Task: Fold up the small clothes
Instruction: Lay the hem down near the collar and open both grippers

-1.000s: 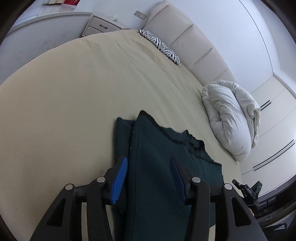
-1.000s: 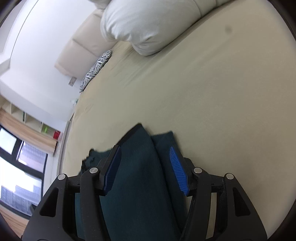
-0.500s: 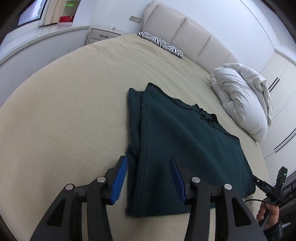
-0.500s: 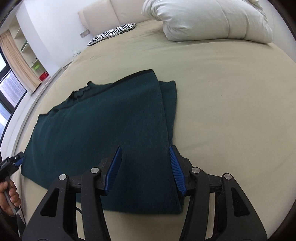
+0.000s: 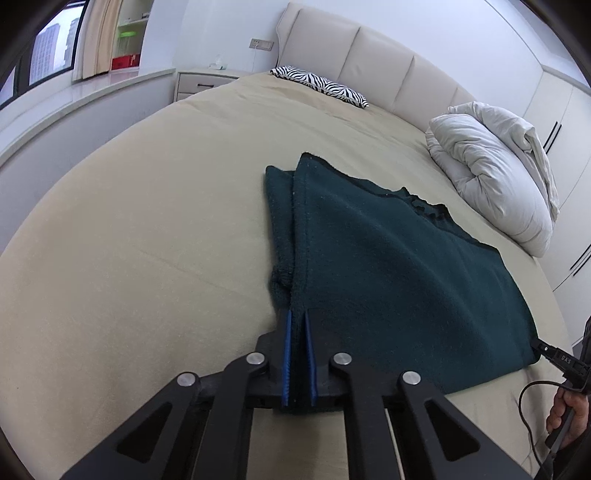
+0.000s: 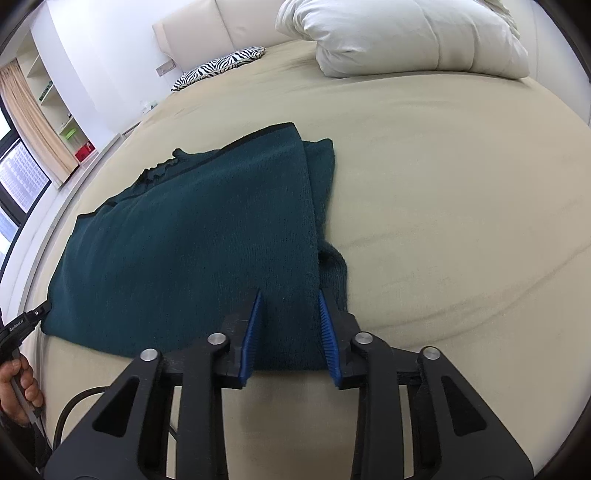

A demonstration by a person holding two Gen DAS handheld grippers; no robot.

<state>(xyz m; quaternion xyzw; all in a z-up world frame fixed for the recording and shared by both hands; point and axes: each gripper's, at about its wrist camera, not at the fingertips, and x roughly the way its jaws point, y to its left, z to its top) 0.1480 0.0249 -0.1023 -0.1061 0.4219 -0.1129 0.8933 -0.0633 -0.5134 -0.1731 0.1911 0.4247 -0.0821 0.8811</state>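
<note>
A dark green knitted garment (image 5: 388,277) lies flat on the beige bed sheet (image 5: 147,240), with a sleeve folded in along each side. My left gripper (image 5: 297,314) is shut on the garment's near left corner, and the fabric bunches up into its blue pads. In the right wrist view the same garment (image 6: 184,240) fills the middle. My right gripper (image 6: 290,295) straddles its near right corner. Its jaws are closing with the cloth between them, and a gap still shows between the pads. Each view shows the other gripper's tip at the garment's far corner.
A bundled white duvet (image 5: 491,177) (image 6: 406,33) lies beyond the garment. A zebra-print pillow (image 5: 321,86) (image 6: 218,66) rests by the padded headboard (image 5: 369,55). A nightstand (image 5: 199,83) and a window ledge stand past the bed. A hand (image 5: 565,406) (image 6: 18,376) holds each opposite gripper.
Both grippers levelled out and drew back to the garment's near edge. The left jaws closed onto the corner fabric. The right jaws narrowed around the other corner.
</note>
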